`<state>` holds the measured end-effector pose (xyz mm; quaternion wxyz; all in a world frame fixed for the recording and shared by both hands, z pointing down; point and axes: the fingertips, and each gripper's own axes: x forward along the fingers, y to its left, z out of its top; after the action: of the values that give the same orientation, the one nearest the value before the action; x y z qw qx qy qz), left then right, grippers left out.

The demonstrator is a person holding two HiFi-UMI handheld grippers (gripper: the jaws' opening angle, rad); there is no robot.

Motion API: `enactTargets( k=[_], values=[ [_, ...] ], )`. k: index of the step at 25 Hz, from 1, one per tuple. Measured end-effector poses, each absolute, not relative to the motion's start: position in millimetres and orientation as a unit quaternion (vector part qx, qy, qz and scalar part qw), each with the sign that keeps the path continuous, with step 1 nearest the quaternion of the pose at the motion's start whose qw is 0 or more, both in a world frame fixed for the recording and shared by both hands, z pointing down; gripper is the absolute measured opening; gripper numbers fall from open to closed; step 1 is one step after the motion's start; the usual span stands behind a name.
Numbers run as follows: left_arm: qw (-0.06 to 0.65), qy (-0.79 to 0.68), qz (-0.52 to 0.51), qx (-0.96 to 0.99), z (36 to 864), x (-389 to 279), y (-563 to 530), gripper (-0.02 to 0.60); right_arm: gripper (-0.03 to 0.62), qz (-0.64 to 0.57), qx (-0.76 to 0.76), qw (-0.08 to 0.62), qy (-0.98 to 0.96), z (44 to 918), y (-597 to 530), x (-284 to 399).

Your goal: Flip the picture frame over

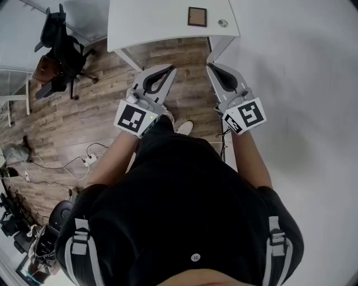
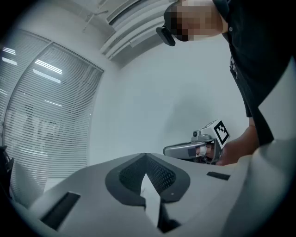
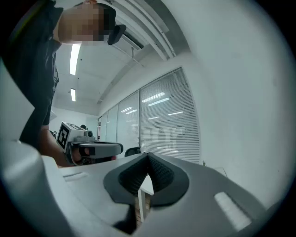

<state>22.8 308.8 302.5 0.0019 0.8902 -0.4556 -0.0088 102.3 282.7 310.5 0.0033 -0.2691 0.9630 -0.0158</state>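
Just short of the counter (image 1: 145, 22), the left hand-held gripper (image 1: 166, 69) and right hand-held gripper (image 1: 212, 67) are held level, jaws together and empty. The frame (image 1: 197, 17) lies flat near the counter's right end, beside a small disc (image 1: 222, 23).

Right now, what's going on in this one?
A person stands short of a white table, holding the left gripper and the right gripper level over the floor, both shut with nothing in them. The frame lies flat on the table, untouched, beside a small round thing. The flip has not started.
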Motion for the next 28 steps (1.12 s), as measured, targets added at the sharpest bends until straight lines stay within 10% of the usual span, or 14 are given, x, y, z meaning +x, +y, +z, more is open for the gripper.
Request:
enactTargets(
  k=[28],
  values=[
    [0.013,-0.448,-0.006,0.894,300,45,330,0.033,0.011,-0.023,-0.262,0.007,0.965,305,305,108]
  ],
)
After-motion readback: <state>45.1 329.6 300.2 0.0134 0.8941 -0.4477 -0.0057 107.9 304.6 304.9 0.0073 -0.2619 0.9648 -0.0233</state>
